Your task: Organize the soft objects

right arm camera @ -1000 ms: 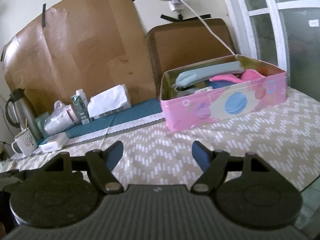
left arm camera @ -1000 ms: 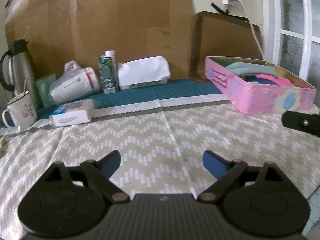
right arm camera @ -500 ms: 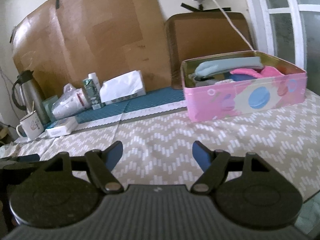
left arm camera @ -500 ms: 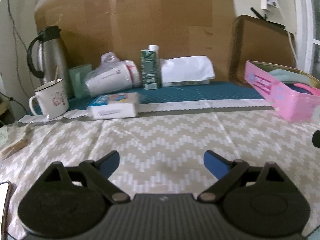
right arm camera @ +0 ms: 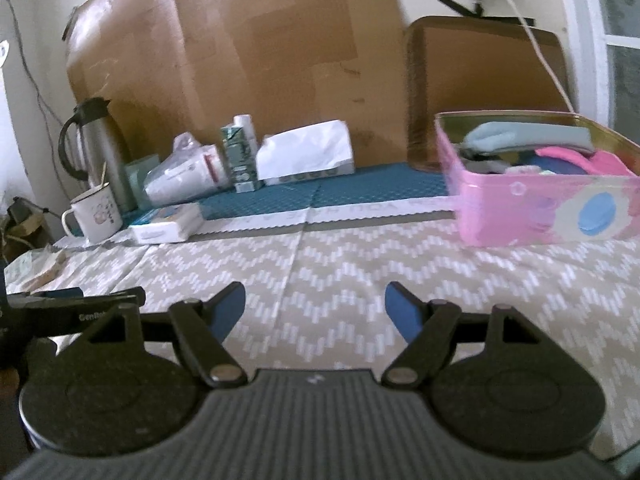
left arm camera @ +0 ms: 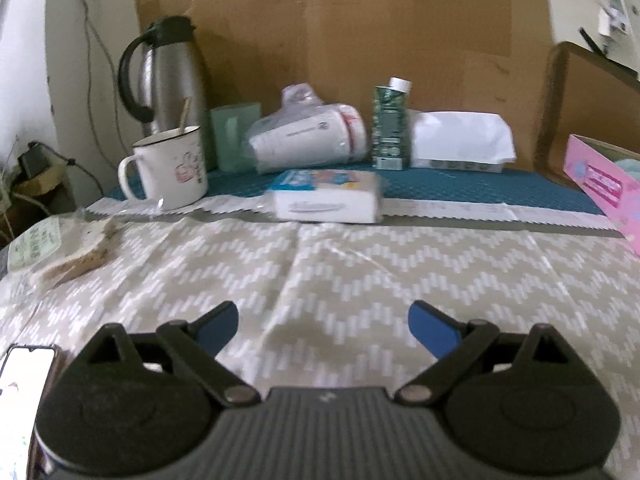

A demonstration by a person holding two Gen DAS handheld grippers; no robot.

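Both tools hover over bare cloth, nothing in either one. The left gripper (left arm camera: 324,322) has its jaws spread wide and empty, and the right gripper (right arm camera: 315,306) shows the same: released, only patterned cloth between the blue pads.

The soft things sit in the pink tin (right arm camera: 540,216) at the right side of the desk (right arm camera: 360,264): a grey-blue roll (right arm camera: 528,136) lies across the top, pink fabric (right arm camera: 580,160) beside it, darker pieces underneath.

My read is that no loose soft item is left on the open cloth, so the sensible move is a level approach to the tin, coming in over the rim and pinching one piece by its middle, not raking the pile.

The zigzag tablecloth has creases; a teal mat (right arm camera: 360,188) runs along the back. Flask (left arm camera: 168,76), mug (left arm camera: 172,168), tissue pack (left arm camera: 328,196), carton (left arm camera: 390,128), cardboard (left arm camera: 340,32) against the wall, a phone (left arm camera: 24,376) at the near left edge.
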